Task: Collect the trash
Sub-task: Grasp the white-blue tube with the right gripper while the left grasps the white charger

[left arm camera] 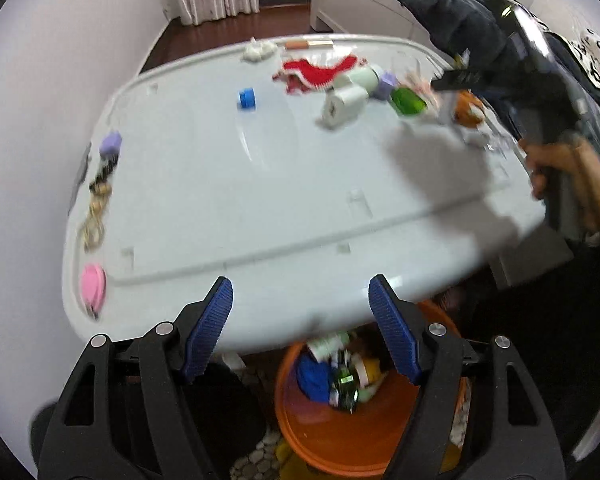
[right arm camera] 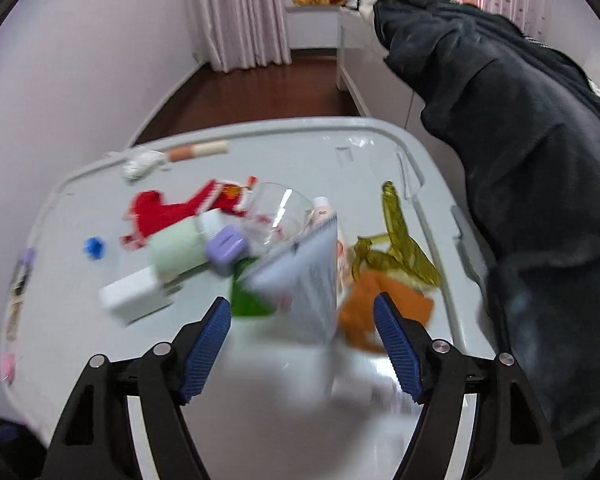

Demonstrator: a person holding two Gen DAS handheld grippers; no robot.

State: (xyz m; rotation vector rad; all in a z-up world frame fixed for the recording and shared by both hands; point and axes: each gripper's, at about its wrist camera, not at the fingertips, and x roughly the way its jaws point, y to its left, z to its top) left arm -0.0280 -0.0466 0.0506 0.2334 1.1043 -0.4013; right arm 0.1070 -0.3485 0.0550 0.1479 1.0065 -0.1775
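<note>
An orange bucket [left arm camera: 364, 432] below the bench [left arm camera: 260, 200] edge at 6 o'clock already holds several wrappers; a silvery packet [right arm camera: 300, 280], green wrapper [right arm camera: 400, 240] and other clutter remain at 1 o'clock. Left hand-held gripper [left arm camera: 300, 328] and right hand-held gripper [right arm camera: 302, 344] both gape empty
</note>
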